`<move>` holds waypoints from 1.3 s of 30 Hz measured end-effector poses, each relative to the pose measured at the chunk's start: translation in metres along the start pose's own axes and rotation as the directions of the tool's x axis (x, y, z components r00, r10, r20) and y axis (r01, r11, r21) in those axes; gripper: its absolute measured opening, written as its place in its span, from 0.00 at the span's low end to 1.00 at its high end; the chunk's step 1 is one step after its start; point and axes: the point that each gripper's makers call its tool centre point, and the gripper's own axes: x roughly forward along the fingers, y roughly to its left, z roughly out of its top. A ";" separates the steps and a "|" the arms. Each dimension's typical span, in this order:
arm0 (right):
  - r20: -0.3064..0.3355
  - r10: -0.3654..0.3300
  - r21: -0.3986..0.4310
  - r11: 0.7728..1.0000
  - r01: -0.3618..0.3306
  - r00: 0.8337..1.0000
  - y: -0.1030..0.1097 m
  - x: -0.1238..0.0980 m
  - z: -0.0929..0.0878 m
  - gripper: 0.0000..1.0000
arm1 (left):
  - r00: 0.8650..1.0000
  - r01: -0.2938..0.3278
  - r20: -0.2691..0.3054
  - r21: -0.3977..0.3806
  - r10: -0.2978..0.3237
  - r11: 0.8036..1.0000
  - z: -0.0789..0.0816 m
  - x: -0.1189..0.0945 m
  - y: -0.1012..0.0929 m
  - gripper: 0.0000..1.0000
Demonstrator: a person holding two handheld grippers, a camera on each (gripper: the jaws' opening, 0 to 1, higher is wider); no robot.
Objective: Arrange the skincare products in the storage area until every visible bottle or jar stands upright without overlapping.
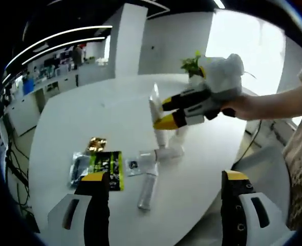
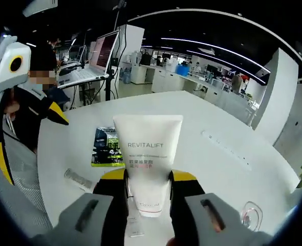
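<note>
Now the right gripper (image 2: pixel 148 183) is clamping a white tube (image 2: pixel 148 154) between its jaws above the table (image 2: pixel 222 123), while the left gripper (image 1: pixel 166 184) is hanging wide open over the fallen bottles (image 1: pixel 152 174), so setting the tube upright beside them seems next.

The word "REVITALIFT" is showing in dark capitals across the upper front of the white tube (image 2: pixel 148 154) in the right gripper view. Beneath it, two lines of fine print are appearing, the lower one reddish; both are too small to read. Near the tube's lower end a faint pale word is showing, not legible. The green and black packet (image 2: pixel 107 146) lying on the white table (image 2: pixel 217 154) is carrying print that is not resolving. In the left gripper view, no lettering is reading clearly on any item.
</note>
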 end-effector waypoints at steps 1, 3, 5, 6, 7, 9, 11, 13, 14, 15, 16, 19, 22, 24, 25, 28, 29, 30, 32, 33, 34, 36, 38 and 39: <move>0.010 -0.009 0.028 1.000 0.009 1.000 -0.001 -0.006 0.001 0.30 | 1.000 0.006 -0.003 0.011 -0.006 1.000 0.001 0.000 -0.001 0.88; 0.031 -0.025 0.066 0.998 0.022 0.999 -0.002 -0.015 0.005 0.30 | 1.000 0.027 -0.013 0.036 -0.026 0.999 0.004 0.000 -0.005 0.89; 0.046 -0.036 0.094 0.995 0.032 0.998 -0.002 -0.026 0.008 0.30 | 0.998 0.061 -0.016 0.039 -0.060 0.997 0.011 0.001 -0.009 0.89; 0.056 -0.043 0.101 0.994 0.037 0.998 -0.002 -0.030 0.010 0.30 | 0.997 0.071 -0.016 0.043 -0.071 0.997 0.014 0.001 -0.009 0.89; 0.069 -0.050 0.110 0.993 0.042 0.996 -0.001 -0.037 0.013 0.30 | 0.997 0.076 -0.011 0.048 -0.076 0.996 0.018 0.002 -0.009 0.89; 0.091 -0.065 0.142 0.988 0.052 0.994 -0.002 -0.047 0.018 0.30 | 0.996 0.085 -0.002 0.072 -0.085 0.994 0.030 0.004 -0.010 0.89; 0.108 -0.072 0.163 0.985 0.054 0.991 -0.002 -0.057 0.024 0.30 | 0.996 0.093 -0.001 0.111 -0.094 0.989 0.039 0.009 -0.014 0.89; 0.122 -0.080 0.178 0.982 0.058 0.989 -0.001 -0.065 0.028 0.30 | 0.995 0.103 -0.006 0.141 -0.103 0.985 0.045 0.014 -0.022 0.89; 0.128 -0.084 0.185 0.981 0.059 0.988 0.000 -0.070 0.030 0.30 | 0.994 0.106 -0.006 0.151 -0.107 0.983 0.048 0.018 -0.026 0.89; 0.131 -0.086 0.193 0.979 0.060 0.988 0.001 -0.074 0.032 0.30 | 0.994 0.107 -0.003 0.156 -0.108 0.982 0.050 0.020 -0.030 0.88; 0.136 -0.089 0.203 0.977 0.060 0.987 0.002 -0.077 0.033 0.30 | 0.994 0.109 -0.001 0.150 -0.110 0.983 0.052 0.024 -0.033 0.87; 0.152 -0.093 0.238 0.970 0.055 0.984 0.003 -0.087 0.037 0.30 | 0.992 0.120 0.006 0.125 -0.122 0.985 0.056 0.028 -0.044 0.83; 0.161 -0.098 0.255 0.965 0.054 0.982 0.004 -0.095 0.040 0.30 | 0.992 0.127 0.008 0.118 -0.129 0.985 0.058 0.032 -0.051 0.80; 0.171 -0.099 0.261 0.964 0.052 0.980 0.007 -0.101 0.045 0.30 | 0.992 0.129 0.000 0.125 -0.130 0.984 0.059 0.035 -0.055 0.75; 0.178 -0.098 0.263 0.964 0.049 0.979 0.008 -0.103 0.047 0.30 | 0.991 0.130 -0.006 0.132 -0.130 0.983 0.060 0.036 -0.058 0.72; 0.198 -0.092 0.262 0.964 0.038 0.976 0.013 -0.109 0.055 0.30 | 0.989 0.146 -0.024 0.139 -0.144 0.979 0.061 0.038 -0.064 0.60; 0.206 -0.091 0.264 0.964 0.035 0.974 0.014 -0.112 0.058 0.30 | 0.989 0.148 -0.011 0.149 -0.148 0.978 0.065 0.039 -0.067 0.58; 0.213 -0.090 0.266 0.963 0.031 0.973 0.015 -0.114 0.061 0.30 | 0.989 0.145 -0.002 0.154 -0.147 0.977 0.068 0.040 -0.069 0.59; 0.228 -0.083 0.278 0.960 0.017 0.970 0.018 -0.118 0.066 0.30 | 0.989 0.141 0.019 0.163 -0.146 0.977 0.075 0.041 -0.072 0.60; 0.236 -0.080 0.285 0.959 0.010 0.968 0.020 -0.121 0.068 0.30 | 0.989 0.136 0.035 0.170 -0.144 0.976 0.078 0.042 -0.074 0.60; 0.240 -0.078 0.286 0.958 0.006 0.968 0.021 -0.122 0.069 0.30 | 0.988 0.133 0.051 0.178 -0.144 0.975 0.082 0.042 -0.076 0.60; 0.250 -0.064 0.271 0.963 -0.006 0.966 0.025 -0.122 0.071 0.30 | 0.987 0.133 0.068 0.180 -0.147 0.975 0.086 0.043 -0.079 0.58; 0.258 -0.049 0.263 0.964 -0.022 0.965 0.028 -0.122 0.072 0.30 | 0.986 0.131 0.080 0.180 -0.147 0.975 0.088 0.042 -0.081 0.54; 0.257 -0.044 0.270 0.963 -0.028 0.965 0.029 -0.121 0.072 0.30 | 0.986 0.129 0.085 0.182 -0.146 0.975 0.089 0.042 -0.082 0.49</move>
